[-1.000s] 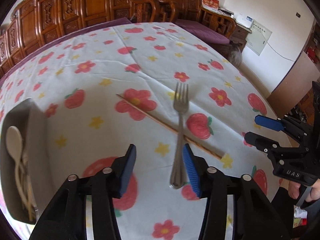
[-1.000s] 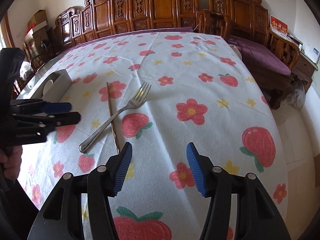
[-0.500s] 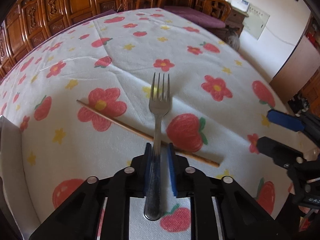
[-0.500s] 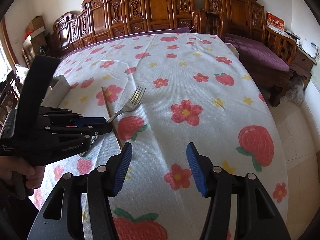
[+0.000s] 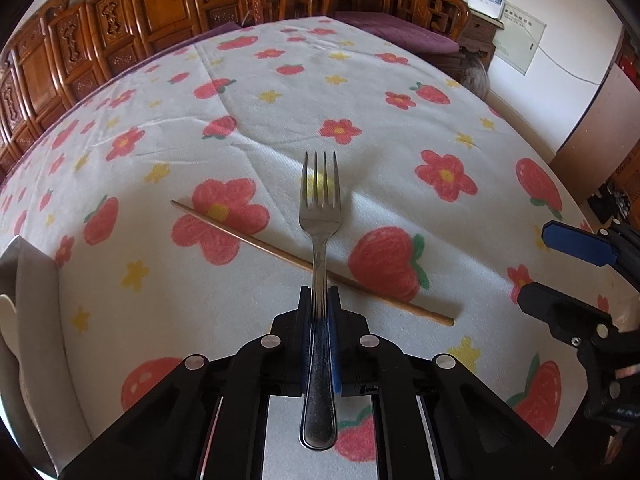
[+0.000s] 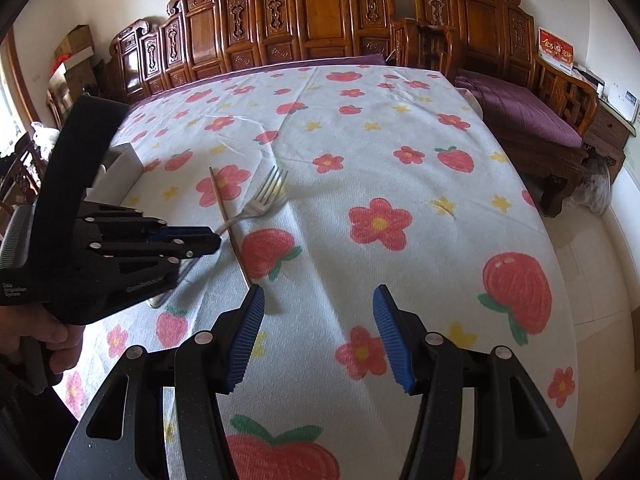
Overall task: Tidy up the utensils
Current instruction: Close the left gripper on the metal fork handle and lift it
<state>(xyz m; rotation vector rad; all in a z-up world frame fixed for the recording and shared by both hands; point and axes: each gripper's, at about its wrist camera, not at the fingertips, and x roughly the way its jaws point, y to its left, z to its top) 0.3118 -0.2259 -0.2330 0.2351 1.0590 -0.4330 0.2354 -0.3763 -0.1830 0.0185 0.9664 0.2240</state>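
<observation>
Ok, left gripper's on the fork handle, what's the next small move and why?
Probably lift straight up. The left gripper is shut on the fork handle, which crosses over the chopstick; rising first should keep it from dragging the chopstick before heading to the holder at left.

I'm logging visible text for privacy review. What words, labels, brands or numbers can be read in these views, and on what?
"Data Acquisition System": small white print on the left gripper's body, barely legible.
Embossed word on the same gripper's side: too blurred to read.
Gold characters on the red card on the cabinet: unreadable.
Print on the wall chart: too small.
</observation>
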